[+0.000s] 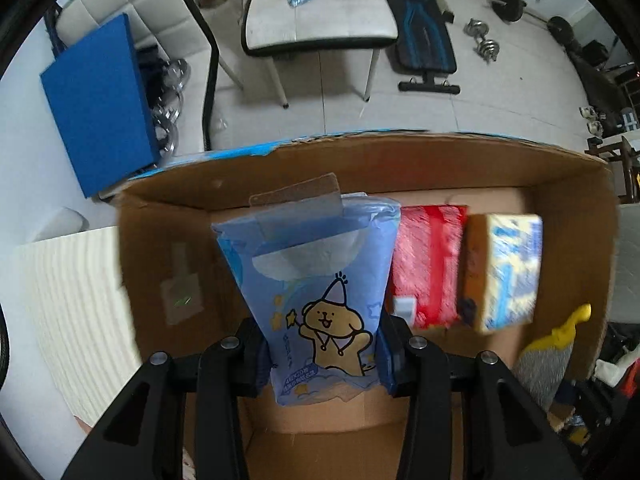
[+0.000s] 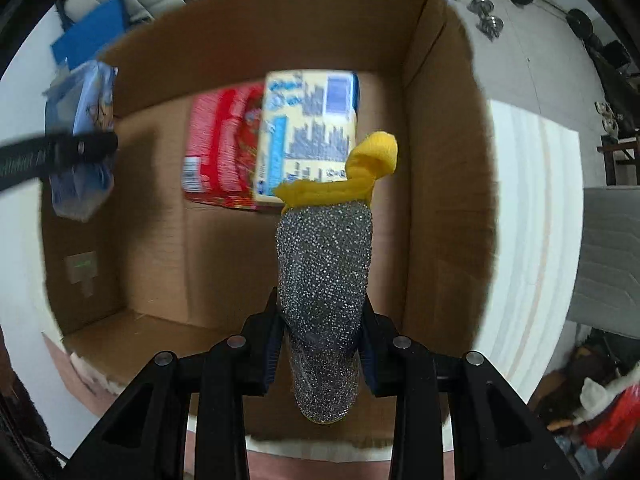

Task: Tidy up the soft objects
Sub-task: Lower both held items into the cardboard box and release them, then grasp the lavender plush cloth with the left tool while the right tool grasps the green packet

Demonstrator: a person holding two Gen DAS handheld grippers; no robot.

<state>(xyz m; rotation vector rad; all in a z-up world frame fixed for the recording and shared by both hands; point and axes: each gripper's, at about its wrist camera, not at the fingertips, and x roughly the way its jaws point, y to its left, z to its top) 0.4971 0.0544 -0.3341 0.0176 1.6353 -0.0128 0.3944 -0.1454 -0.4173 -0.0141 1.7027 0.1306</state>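
Black fingers of the left gripper (image 1: 324, 356) clamp the lower end of a blue pack (image 1: 316, 288), the soft one printed with a bear in a party hat. It stands upright between the jaws, over the open cardboard box (image 1: 400, 160), left of what is already inside. In the right wrist view the same pack (image 2: 82, 136) shows at the left edge, held above the box's left wall.

The right gripper (image 2: 320, 356) is clenched on a grey speckled sponge (image 2: 326, 292) with a yellow cloth end (image 2: 364, 176), which points forward over the box (image 2: 280, 20). That sponge also appears at the lower right of the left wrist view (image 1: 548, 360), near the box's right wall.

Two packs already lie on the box floor, touching side by side against the far wall: a red pack (image 1: 430, 264) and, to its right, a yellow-and-blue pack (image 1: 504, 272). From the right wrist they read the same way, red (image 2: 220, 148) beside yellow-and-blue (image 2: 308, 132).

By my reading, the task is roughly halfway: two items are stowed, two are in hand and not yet released. Free floor remains left of the red pack and in front of the pair, enough for both. What likely remains is lowering each item and letting go. Whether more soft things wait outside the box, I cannot tell.
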